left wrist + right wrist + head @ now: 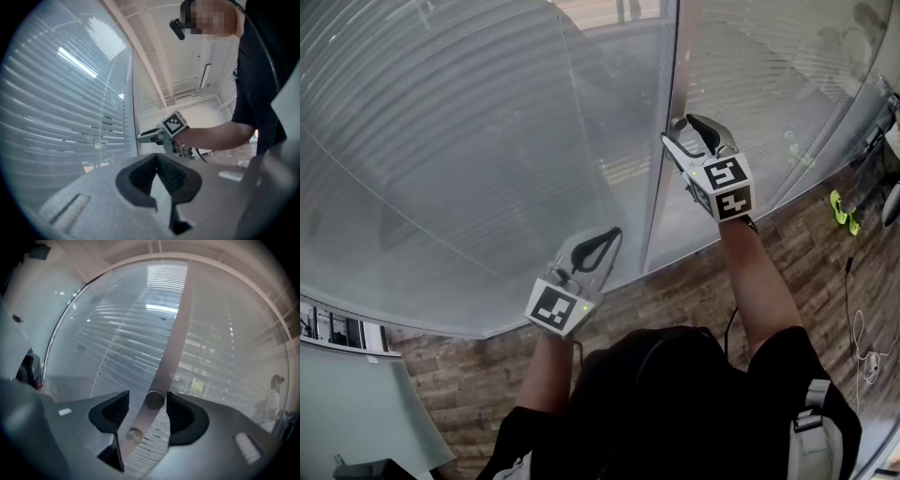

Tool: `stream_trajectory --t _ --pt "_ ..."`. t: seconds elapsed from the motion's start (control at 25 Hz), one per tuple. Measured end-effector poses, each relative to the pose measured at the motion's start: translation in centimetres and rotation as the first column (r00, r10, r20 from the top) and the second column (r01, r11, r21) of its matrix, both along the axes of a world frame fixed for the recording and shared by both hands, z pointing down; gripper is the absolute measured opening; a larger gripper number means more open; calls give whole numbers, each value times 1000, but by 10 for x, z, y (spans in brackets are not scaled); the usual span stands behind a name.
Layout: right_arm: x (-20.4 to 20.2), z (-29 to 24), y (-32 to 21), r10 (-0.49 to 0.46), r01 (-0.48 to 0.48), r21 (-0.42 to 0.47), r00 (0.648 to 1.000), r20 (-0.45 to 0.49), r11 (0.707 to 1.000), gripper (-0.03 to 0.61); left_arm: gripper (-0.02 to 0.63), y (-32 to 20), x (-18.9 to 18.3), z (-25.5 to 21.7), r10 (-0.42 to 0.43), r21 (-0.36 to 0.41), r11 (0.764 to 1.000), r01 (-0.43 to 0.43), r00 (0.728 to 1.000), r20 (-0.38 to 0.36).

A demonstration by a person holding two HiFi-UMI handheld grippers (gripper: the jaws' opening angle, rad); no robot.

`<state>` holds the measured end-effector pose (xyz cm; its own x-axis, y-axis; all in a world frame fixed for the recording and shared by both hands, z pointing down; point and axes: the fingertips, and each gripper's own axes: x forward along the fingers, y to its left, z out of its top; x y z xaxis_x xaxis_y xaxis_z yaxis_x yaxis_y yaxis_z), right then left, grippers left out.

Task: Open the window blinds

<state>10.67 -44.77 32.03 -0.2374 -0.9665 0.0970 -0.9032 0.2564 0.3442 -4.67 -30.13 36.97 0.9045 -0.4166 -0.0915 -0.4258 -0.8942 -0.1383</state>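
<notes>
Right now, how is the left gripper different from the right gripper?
The left gripper has its jaws together with nothing between them; the right gripper has its jaws apart around the blind rod. The left gripper hangs lower; the right gripper is up by the blinds. Both look like the same grey tool.

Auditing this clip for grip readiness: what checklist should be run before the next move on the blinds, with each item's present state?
1. Wand between the right gripper jaws: ok, its lower end sits there.
2. Right gripper closed on the wand: not ok, the jaws stand apart and are not clamping it.
3. Left gripper out of the way: ok, shut, empty, lower and to the side.
4. Slats tilted open: cannot tell, some outside shows through.
5. Which way the wand must twist: cannot tell.
</notes>
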Motion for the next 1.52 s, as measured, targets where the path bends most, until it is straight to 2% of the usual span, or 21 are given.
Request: stream_trajectory --t 0.08,0.16,0.24,0.32,0.52,0.64,0.72,1.0,1.28,1.52 --pt "-5 -3 3 -6 7 12 992 -127 1000 259 5 1 -1 1 -2 -3 1000 2 1000 4" --pt "-5 -7 6 13 -3 36 961 -278 999 259 4 1 -3 2 -6 -5 1000 6 1000 5" --pt "-3 -9 7 42 -16 63 896 -441 998 258 5 0 -5 3 -12 -8 1000 12 1000 7" --pt "-3 -9 6 60 -17 82 826 -560 996 249 4 -1 -7 4 -15 -6 1000 16 1000 8" --pt "-6 -1 4 64 19 104 678 -732 994 236 5 2 -4 6 3 -9 1000 -2 1000 11" --pt "-7 -1 3 74 31 118 616 -785 993 236 5 4 -3 8 10 -14 1000 -10 1000 15" --pt "-7 -1 1 76 38 121 587 -806 992 236 5 3 -3 8 9 -18 1000 -9 1000 12" --pt "-7 1 -1 71 51 119 553 -830 992 209 5 -3 -10 7 -15 -22 1000 15 1000 5" --pt "-4 6 -6 73 45 113 520 -851 993 132 5 -5 -8 6 -10 -22 1000 10 1000 -8" --pt "-6 3 -5 79 45 122 541 -837 992 129 5 -5 -10 10 -17 -27 999 17 1000 4"
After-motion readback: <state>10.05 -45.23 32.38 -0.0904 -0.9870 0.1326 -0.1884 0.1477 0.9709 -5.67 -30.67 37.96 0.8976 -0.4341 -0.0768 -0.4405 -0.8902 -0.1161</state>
